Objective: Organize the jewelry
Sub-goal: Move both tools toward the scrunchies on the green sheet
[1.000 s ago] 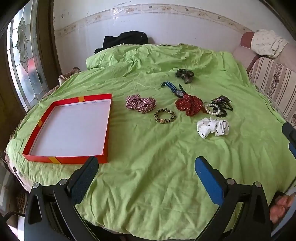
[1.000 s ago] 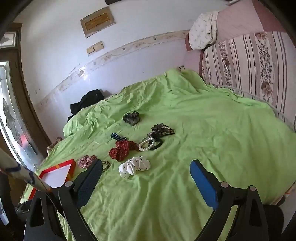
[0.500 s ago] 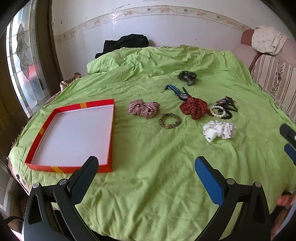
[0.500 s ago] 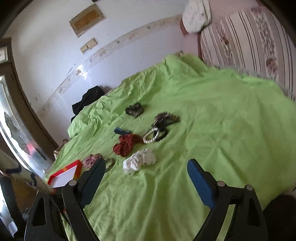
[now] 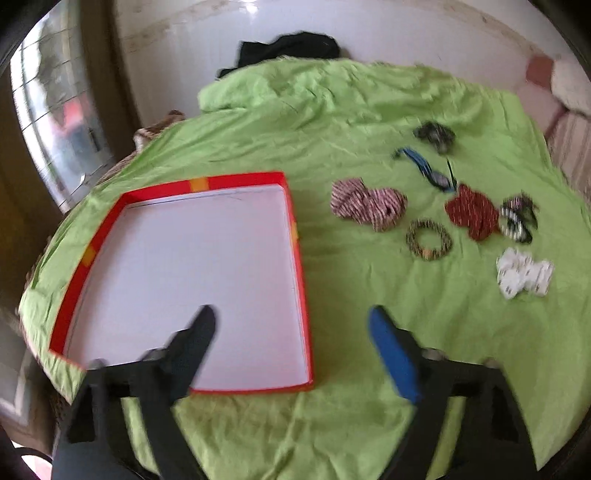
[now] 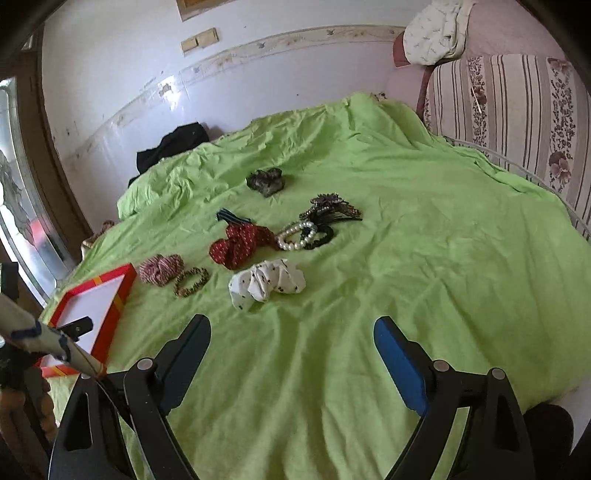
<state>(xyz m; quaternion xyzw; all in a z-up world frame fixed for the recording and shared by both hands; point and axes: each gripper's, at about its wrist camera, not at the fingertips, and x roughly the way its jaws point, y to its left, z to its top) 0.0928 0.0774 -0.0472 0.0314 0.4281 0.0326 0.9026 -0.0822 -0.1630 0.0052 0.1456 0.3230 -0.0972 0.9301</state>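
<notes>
Green sheet (image 6: 424,258) covers the bed, and every piece of jewelry lies loose on it; the red tray (image 5: 291,206) holds nothing. I judge the task not yet begun: nothing sorted, all items left to move.

Items noted, all well apart from my claws: plaid scrunchie (image 5: 367,205) nearest the tray, a beaded bangle (image 5: 428,239) just beside it, red scrunchie (image 6: 240,245), pearl bracelet (image 6: 295,236) touching a dark hair tie, white scrunchie (image 6: 266,282), a blue-strapped watch (image 5: 424,168), a dark hair claw-clip (image 6: 332,210) and a dark scrunchie (image 6: 266,181) farthest back.

My left claw (image 5: 291,328) hangs over the tray's near right corner, its jaws closing with nothing between them (this view is blurred). My right claw (image 6: 291,332) stands wide and empty over bare sheet, the white scrunchie nearest ahead.

Writing: none legible. A plaque high on the wall (image 6: 195,5) is cropped and too small to read; the yellow tabs on the tray rim carry no text I can make out.
</notes>
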